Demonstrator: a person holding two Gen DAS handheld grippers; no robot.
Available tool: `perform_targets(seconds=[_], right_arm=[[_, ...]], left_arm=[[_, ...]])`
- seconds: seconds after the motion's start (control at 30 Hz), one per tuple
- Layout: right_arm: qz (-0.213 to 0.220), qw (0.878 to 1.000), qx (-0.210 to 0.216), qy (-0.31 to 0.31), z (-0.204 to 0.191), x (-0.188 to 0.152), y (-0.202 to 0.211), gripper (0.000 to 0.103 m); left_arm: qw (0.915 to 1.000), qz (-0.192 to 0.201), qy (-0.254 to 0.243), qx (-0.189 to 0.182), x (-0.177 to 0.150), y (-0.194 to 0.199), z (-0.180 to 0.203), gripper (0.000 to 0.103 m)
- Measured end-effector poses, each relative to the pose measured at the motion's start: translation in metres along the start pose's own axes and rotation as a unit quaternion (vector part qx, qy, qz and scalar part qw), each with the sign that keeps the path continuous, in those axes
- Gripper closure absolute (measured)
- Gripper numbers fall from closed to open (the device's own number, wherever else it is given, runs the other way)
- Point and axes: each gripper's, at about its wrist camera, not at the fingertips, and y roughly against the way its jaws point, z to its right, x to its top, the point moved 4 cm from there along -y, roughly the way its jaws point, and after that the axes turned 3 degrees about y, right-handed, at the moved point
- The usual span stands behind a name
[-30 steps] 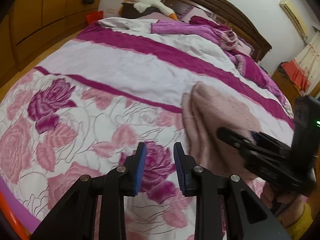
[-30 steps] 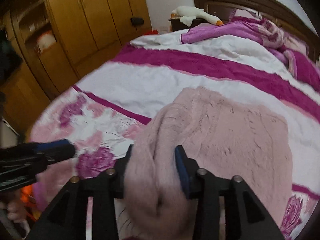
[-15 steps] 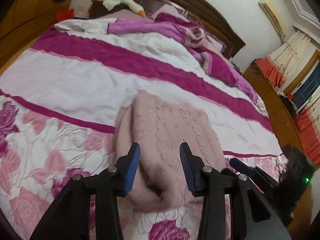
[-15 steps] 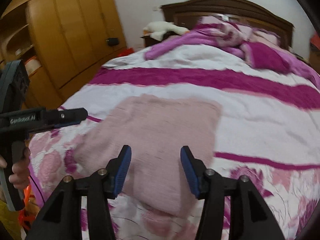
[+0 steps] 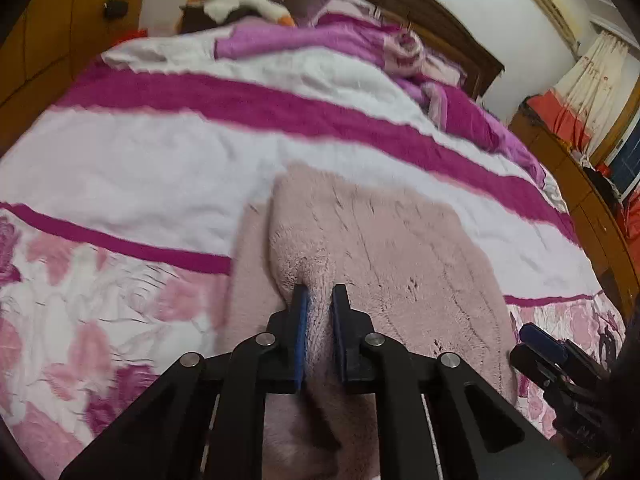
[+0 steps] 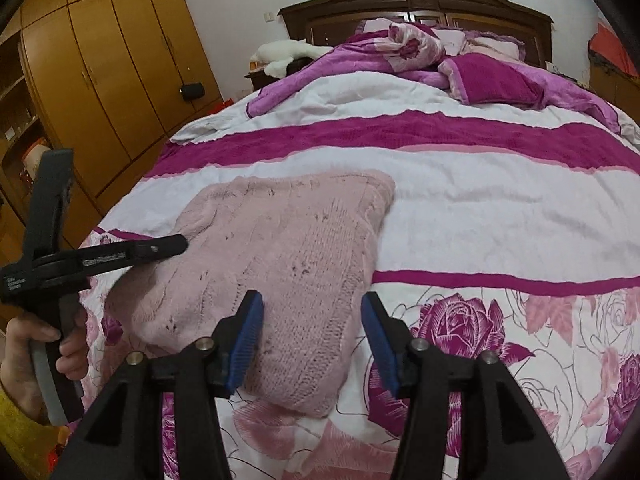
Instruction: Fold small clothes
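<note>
In the left wrist view, the left hand-held gripper [image 5: 318, 300] is clenched on a pinched ridge of the pink sweater [image 5: 400, 248], at the garment's near edge, with fuzzy knit bunched between the blue pads. The sweater lies folded on the bed [image 5: 160, 152], just nearer than its long magenta stripe and partly over the rose-printed band; the tip of the right hand-held gripper shows just off the sweater's right edge. In the right wrist view, the right hand-held gripper [image 6: 312, 344] stands released, its jaws apart and hovering above the sweater's near right corner with nothing pressed between them. At the sweater's left edge, a person's hand [image 6: 48, 344] holds the other tool. To do this fold well, the right one should probably close on the matching near corner, so both sides lift evenly. Carrying the near edge straight toward the far edge would likely keep the fold square and stop the thick knit from sagging.
</note>
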Motion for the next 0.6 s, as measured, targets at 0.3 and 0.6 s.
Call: perform_targets(seconds=[0.3,0.6], right_arm=[[-0.040,0.999,0.010,0.024,-0.019,-0.014,-0.035,0.045],[-0.038,0.998,0.039,-0.016,-0.006,-0.018,-0.029,0.041]], left_arm=[[0.9985,-0.018,0.002,0.052,-0.009,-0.016,-0.042,0.103],[0.9992,-0.034,0.019,-0.012,-0.013,0.012,-0.036,0.091]])
